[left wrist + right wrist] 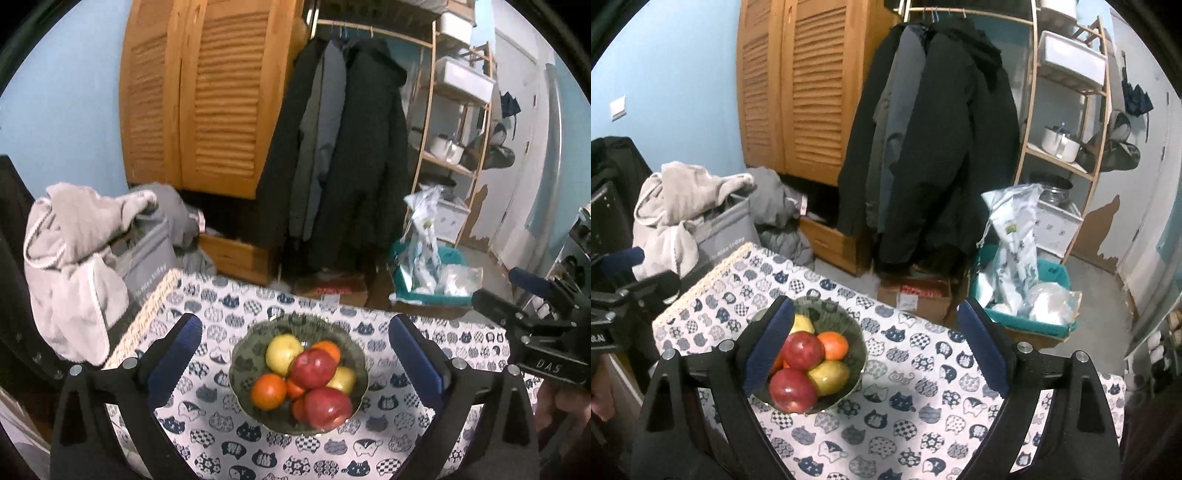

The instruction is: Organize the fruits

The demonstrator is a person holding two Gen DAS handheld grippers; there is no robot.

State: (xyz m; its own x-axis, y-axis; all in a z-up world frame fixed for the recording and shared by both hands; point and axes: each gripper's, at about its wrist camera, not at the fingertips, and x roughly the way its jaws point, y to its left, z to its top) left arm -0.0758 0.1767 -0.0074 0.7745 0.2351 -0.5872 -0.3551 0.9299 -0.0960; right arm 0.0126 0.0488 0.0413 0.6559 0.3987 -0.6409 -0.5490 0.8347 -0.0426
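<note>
Left wrist view, left gripper (295, 354) released above bowl (243, 363) of apples (314, 368) and oranges (269, 391), right gripper (877, 343) released, right of bowl (855, 341), cat-print tablecloth (923, 387).

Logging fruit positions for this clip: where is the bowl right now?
The bowl sits on the cat-print tablecloth, centred between the open left tongs in the left wrist view; in the right wrist view it lies left, partly behind the right tongs' left finger.

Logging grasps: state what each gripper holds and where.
Nothing is held. The left gripper and right gripper are both open above the fruit bowl.
</note>
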